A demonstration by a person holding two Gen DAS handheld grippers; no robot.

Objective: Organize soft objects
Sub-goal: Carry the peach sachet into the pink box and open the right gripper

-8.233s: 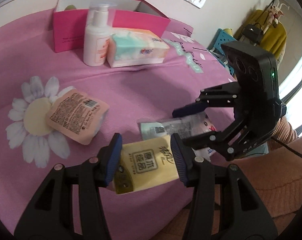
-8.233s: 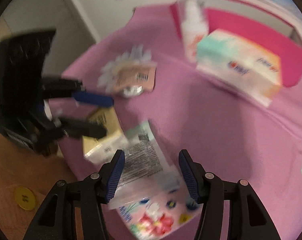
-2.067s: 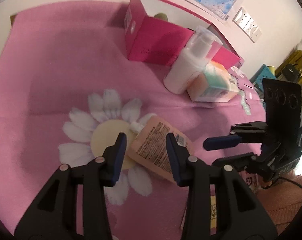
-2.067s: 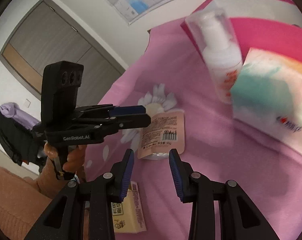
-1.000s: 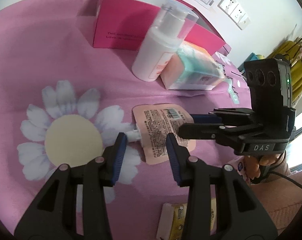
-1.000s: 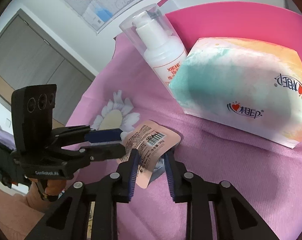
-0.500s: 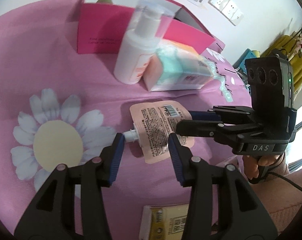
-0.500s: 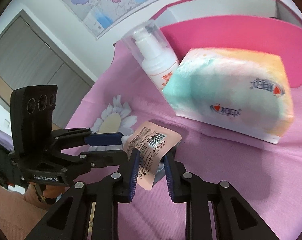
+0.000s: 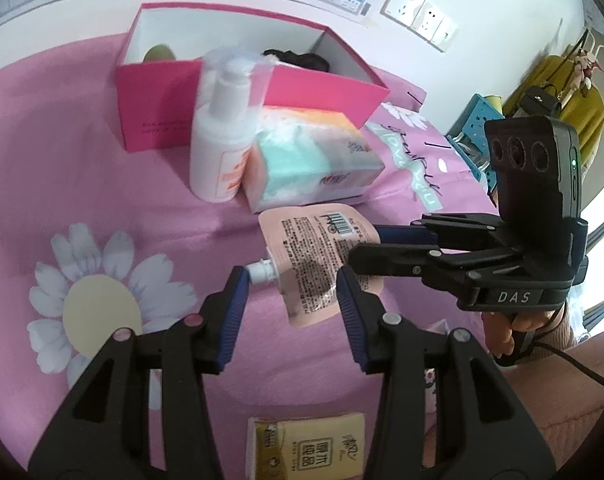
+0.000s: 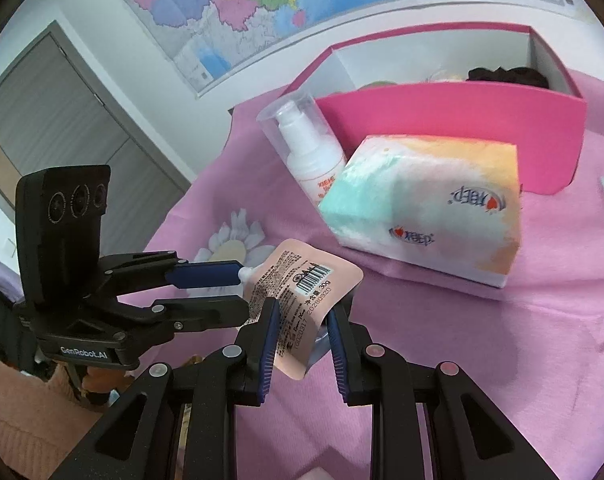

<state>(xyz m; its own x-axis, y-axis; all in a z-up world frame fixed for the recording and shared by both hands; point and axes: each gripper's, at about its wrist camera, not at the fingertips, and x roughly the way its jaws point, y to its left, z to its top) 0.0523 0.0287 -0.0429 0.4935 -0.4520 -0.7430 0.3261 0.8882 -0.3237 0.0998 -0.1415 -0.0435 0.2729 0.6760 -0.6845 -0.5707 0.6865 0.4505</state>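
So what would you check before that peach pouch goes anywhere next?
1. Right tongs grip the peach pouch: ok, the pads press on it.
2. Left tongs clear of the pouch: not ok; they have just been opening, but its spout sits between them.
3. Pink box open on top: ok.
4. Free way to the box: not ok; the lotion bottle and the tissue pack stand in front.
5. Spout sealed: cannot tell.

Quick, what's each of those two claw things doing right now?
Left gripper: open, its pads either side of the spout pouch, not pressing.
Right gripper: shut on the spout pouch.
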